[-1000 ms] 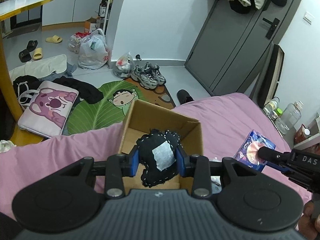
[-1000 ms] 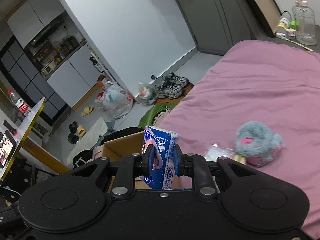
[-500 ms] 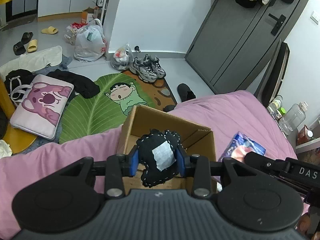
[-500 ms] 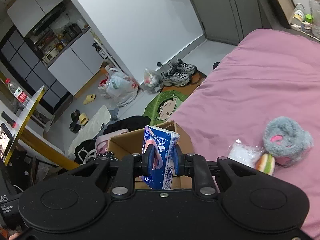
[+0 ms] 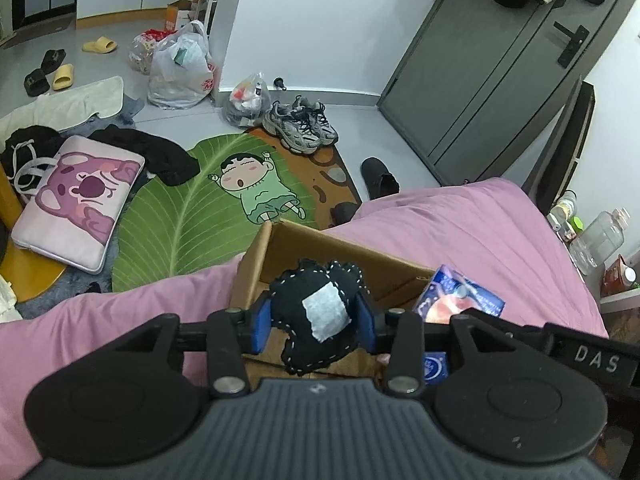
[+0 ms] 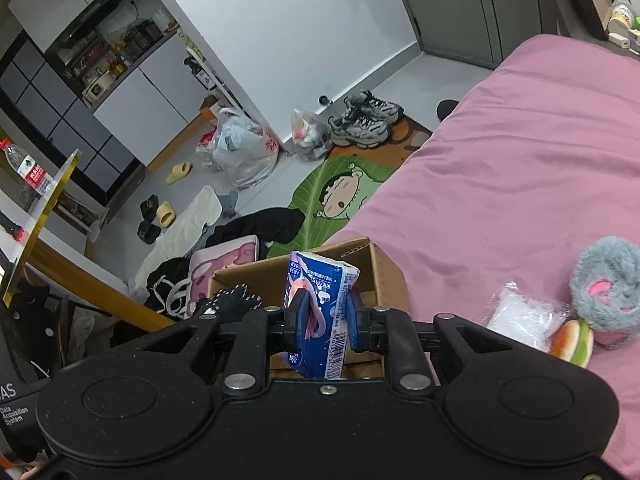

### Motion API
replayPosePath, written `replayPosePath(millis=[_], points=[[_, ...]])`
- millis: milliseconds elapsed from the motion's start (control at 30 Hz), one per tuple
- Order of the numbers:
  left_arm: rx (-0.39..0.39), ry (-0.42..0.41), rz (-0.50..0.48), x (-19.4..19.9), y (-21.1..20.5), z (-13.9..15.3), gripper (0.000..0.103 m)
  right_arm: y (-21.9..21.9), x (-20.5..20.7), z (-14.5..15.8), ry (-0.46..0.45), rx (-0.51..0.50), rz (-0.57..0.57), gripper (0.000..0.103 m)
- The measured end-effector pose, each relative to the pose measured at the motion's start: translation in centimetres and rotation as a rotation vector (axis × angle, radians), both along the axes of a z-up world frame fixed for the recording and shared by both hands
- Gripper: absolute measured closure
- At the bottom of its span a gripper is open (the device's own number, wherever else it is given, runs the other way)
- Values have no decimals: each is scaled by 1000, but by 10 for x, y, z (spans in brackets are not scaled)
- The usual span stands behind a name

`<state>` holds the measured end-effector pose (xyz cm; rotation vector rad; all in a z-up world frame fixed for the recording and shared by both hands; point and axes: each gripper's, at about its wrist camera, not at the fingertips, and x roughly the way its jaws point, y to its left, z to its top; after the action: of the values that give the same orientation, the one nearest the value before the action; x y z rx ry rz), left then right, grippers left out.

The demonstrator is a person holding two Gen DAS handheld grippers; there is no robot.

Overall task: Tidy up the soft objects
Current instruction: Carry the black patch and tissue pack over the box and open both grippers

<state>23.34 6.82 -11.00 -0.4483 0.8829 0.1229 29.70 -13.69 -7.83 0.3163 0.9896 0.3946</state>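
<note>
The open cardboard box (image 5: 332, 248) sits mid-frame on the pink bed (image 5: 460, 232). The left gripper (image 5: 316, 322) is opening its jaws around the black plush (image 5: 316, 312) over the box. The right gripper (image 6: 324, 322) pinches the blue tissue pack (image 6: 320, 300).

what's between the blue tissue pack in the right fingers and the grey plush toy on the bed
In the right wrist view, a clear plastic bag and a small burger-shaped toy lie on the pink bedsheet there.
</note>
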Motion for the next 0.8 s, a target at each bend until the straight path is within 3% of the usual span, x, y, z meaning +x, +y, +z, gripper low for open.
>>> replayPosePath(millis=[233,367,433,500,600,733,800], points=[[-7,-44,25,-1,5,12,36,6,5,-2,26,3,4,83],[4,-50,50,-6,9,20,35,8,3,0,25,3,3,82],[8,-47,58,-8,12,22,35,7,4,1,26,0,-6,74],[20,-39,65,-11,12,25,35,2,5,1,37,16,-26,57],[31,-40,65,-17,11,29,34,-7,-2,9,21,28,-35,54],[76,-40,82,-24,7,35,23,-20,-10,19,11,27,-42,52],[91,-37,86,-28,2,37,20,-26,-14,24,-1,20,-45,46]])
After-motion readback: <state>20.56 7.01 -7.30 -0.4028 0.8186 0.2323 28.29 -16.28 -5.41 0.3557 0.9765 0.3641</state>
